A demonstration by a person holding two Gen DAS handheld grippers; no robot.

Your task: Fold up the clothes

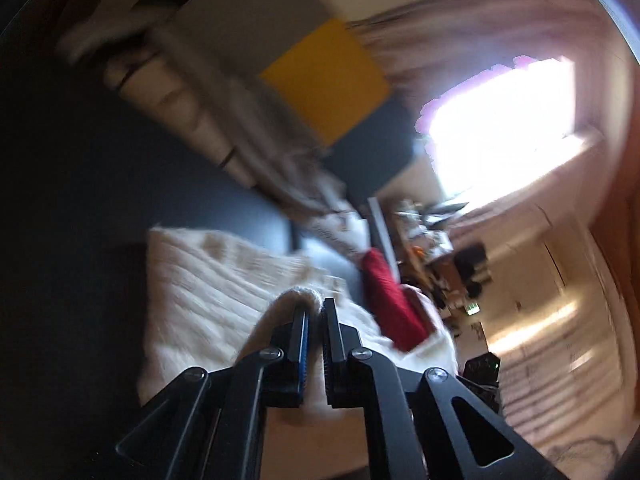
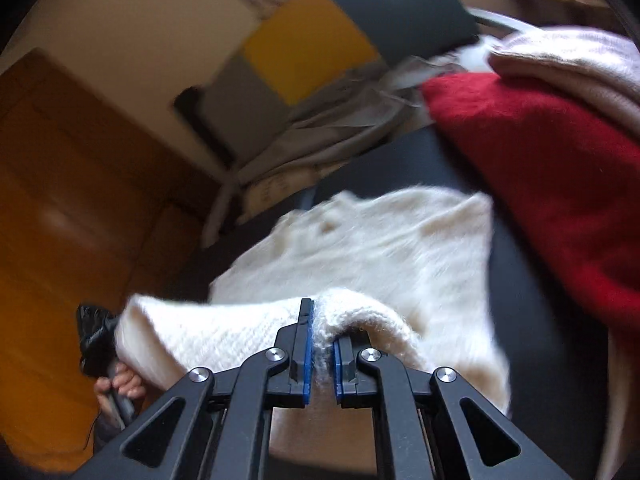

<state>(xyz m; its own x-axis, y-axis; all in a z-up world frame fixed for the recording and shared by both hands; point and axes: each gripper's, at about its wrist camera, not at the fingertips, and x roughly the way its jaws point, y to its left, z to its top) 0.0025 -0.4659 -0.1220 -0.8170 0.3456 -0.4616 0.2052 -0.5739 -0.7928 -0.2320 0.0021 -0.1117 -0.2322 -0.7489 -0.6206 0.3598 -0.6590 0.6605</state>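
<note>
Right wrist: right tongs point(image 2: 320, 334) clenched on cream sweater point(image 2: 372, 248) hem | left wrist: left tongs point(image 1: 314, 312) clenched on same edge | held edge spans between both tongs, body lying ahead on dark sofa point(image 2: 532, 280) | beyond: red garment point(image 2: 540, 152), yellow cushion point(image 2: 308, 44)

The right hand-held gripper point(image 2: 320, 320) pinches a raised fold of a cream knit sweater point(image 2: 380, 248), its blue-padded jaws closed on the wool. The rest of the sweater lies spread on a dark surface point(image 2: 532, 280). At far left, the left hand-held gripper point(image 2: 96, 332) grips the same fold's other end, a hand point(image 2: 124, 384) below it. A red knit garment point(image 2: 540, 168) lies to the right, under a pale pink one point(image 2: 568, 64). A yellow cushion point(image 2: 308, 44) is propped behind.
</note>
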